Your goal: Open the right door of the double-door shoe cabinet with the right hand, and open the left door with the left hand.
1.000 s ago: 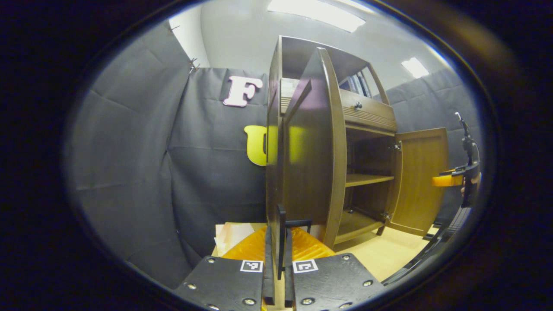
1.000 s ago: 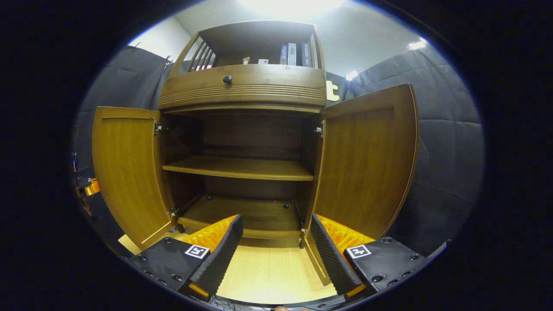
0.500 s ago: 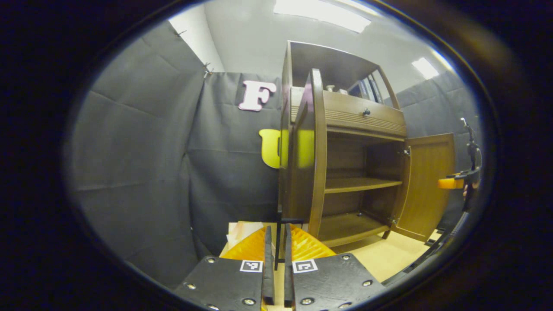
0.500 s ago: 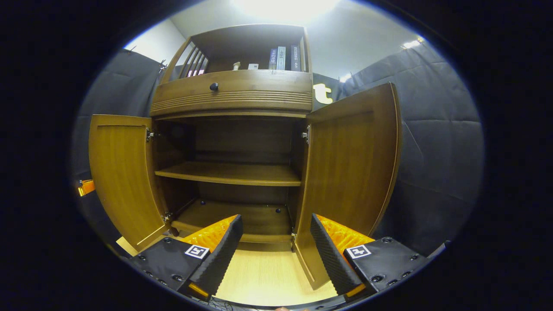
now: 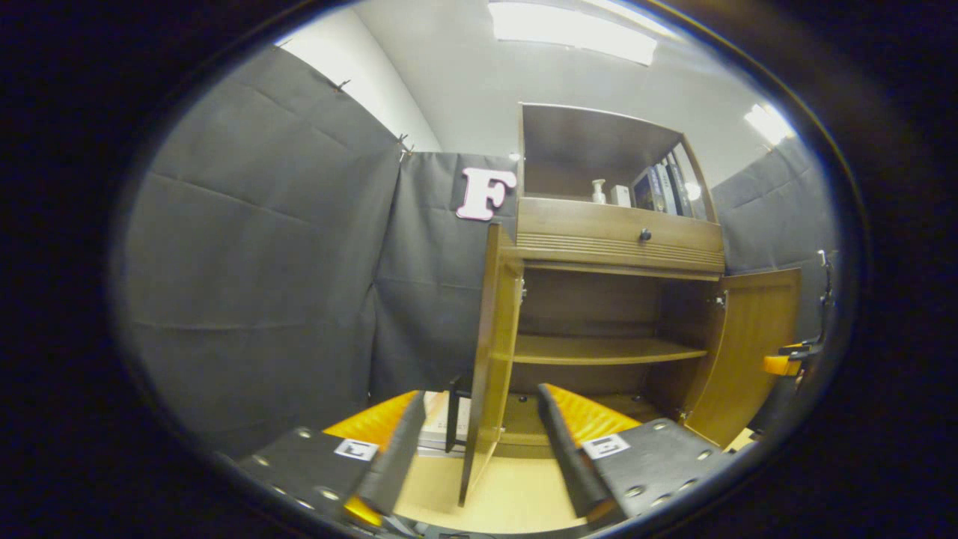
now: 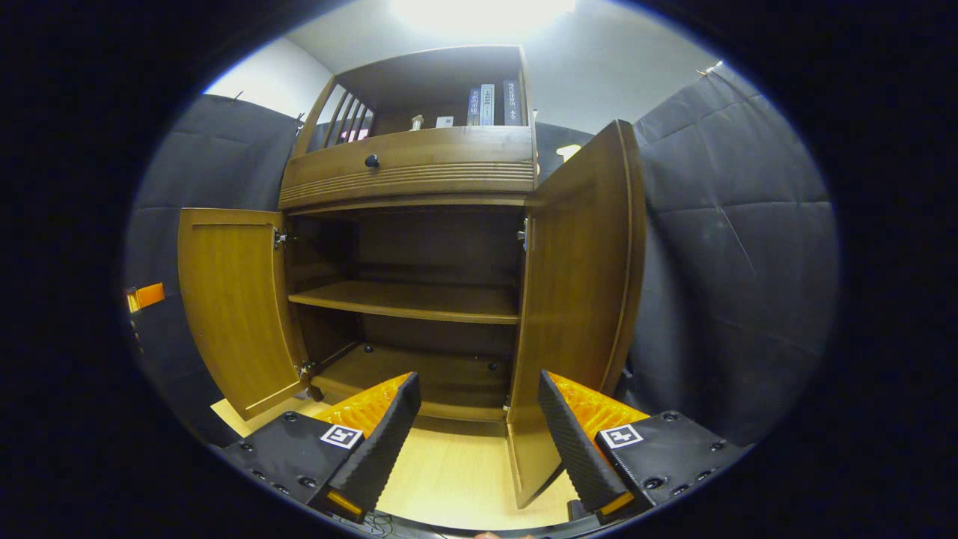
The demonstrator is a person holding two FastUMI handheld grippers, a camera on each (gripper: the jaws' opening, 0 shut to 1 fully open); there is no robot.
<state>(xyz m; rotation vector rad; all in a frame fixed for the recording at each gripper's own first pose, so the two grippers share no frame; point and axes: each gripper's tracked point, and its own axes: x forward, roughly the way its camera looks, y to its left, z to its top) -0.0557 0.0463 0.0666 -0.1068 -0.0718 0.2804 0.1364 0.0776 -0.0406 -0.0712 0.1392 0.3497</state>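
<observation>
The brown wooden shoe cabinet (image 5: 621,239) has both doors standing open. In the left gripper view the left door (image 5: 498,329) is edge-on, with its black handle (image 5: 452,408) on the outer face. My left gripper (image 5: 479,457) is open, its fingers on either side of the door's lower edge and apart from it. The right door (image 5: 756,344) is swung out, and the right gripper (image 5: 789,363) shows small beyond it. In the right gripper view my right gripper (image 6: 479,442) is open and holds nothing, low in front of the cabinet (image 6: 419,165), between the left door (image 6: 232,307) and the right door (image 6: 576,284).
Two bare shelves (image 6: 404,299) show inside. Above them are a drawer with a dark knob (image 6: 371,160) and a top shelf with books (image 6: 490,105) and a small bottle (image 5: 598,191). Black cloth walls (image 5: 262,284) close in both sides. The floor (image 6: 456,479) is light wood.
My left gripper was shut on the left door's handle; it has opened, let go and drawn back. The left door has swung wider. The right gripper stayed open and shifted slightly.
</observation>
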